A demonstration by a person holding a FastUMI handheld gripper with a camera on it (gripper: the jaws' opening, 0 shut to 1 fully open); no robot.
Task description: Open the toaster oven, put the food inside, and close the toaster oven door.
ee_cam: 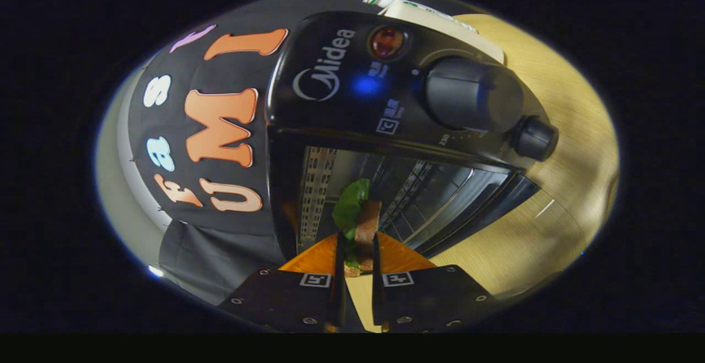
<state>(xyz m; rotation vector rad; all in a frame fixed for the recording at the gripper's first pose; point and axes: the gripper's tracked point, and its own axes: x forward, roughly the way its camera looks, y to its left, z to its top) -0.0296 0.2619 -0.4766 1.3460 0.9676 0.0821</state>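
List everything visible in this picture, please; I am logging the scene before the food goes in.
black toaster oven: one, black, just ahead of the fingers, cavity open toward them
open glass oven door: one, dark, swung out from the cavity over the table
round control knobs: two, dark grey, on the oven's control panel
red indicator lamp: one, red, on the panel beside the larger knob
brown food slice with green leaf: one, brown and green, between the fingers at the oven mouth
light wooden table: one, pale wood, under the oven
gripper: one, fingers shut on the food
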